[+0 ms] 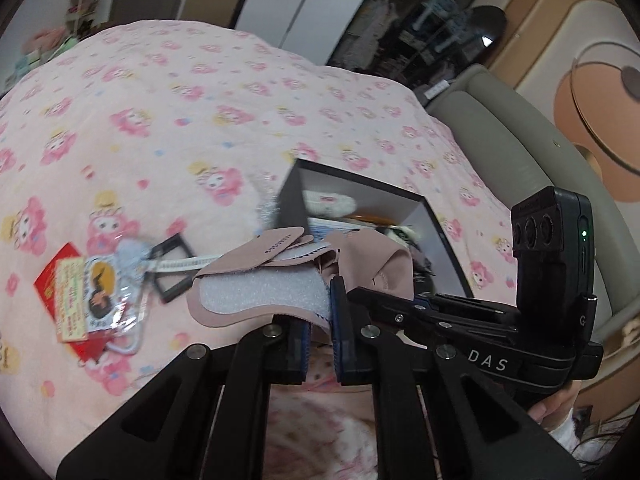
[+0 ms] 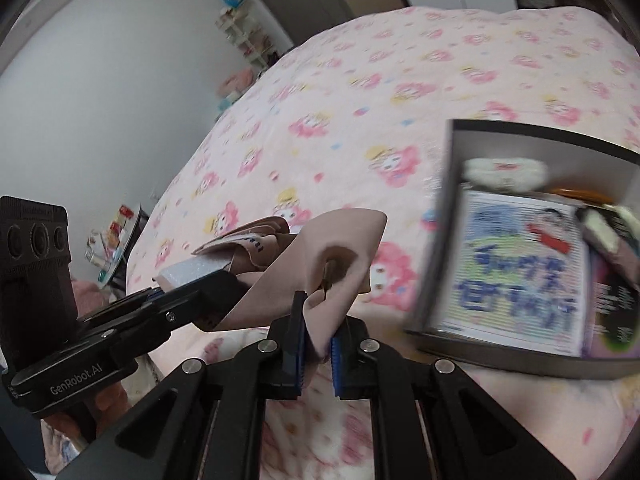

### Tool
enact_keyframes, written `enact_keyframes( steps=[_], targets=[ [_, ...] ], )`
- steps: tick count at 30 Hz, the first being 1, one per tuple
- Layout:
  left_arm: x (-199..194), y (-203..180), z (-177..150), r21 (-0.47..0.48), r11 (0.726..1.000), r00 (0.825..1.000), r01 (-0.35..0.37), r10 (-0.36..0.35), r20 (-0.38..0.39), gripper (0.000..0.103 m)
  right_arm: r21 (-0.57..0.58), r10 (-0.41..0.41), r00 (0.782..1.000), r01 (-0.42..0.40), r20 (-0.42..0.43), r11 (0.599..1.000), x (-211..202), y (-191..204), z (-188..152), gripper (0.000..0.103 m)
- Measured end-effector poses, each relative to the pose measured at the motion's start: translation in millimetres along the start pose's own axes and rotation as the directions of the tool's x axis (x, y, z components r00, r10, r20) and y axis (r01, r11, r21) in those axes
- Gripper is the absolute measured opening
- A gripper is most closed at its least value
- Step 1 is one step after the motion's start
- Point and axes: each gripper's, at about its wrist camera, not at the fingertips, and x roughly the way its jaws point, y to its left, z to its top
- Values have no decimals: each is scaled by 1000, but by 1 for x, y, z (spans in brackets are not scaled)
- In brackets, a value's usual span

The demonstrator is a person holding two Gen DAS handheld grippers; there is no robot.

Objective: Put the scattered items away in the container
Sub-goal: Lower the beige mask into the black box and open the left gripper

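Soft, even indoor light; motion blur throughout, fisheye bending and dark corners.

Dusty-pink padded strap (image 1: 256, 280) held aloft, black-rimmed box (image 2: 448, 216) part-filled on bed

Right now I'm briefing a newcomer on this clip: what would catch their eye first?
A dusty-pink strapped fabric piece hangs in mid-air above the pink cartoon-print bedspread, pinched by both the left gripper and the right gripper. To the right sits the open dark box, already holding a colourful booklet.
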Motion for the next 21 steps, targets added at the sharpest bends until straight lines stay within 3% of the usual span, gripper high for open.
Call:
enact_keyframes(
  steps=[6,12,21],
  targets=[
    [38,-61,9,94,994,998,53,-50,-34,7,51,-64,997,62,45,997,-44,-46,0,8],
    [78,-107,20,172,984,995,50,-34,-92,7,87,-114,990,107,79,990,-75,-96,5,8],
    [139,-122,40,182,983,992,-28,50,-118,7,46,-147,987,144,66,989,-75,-146,56,8]
  ],
)
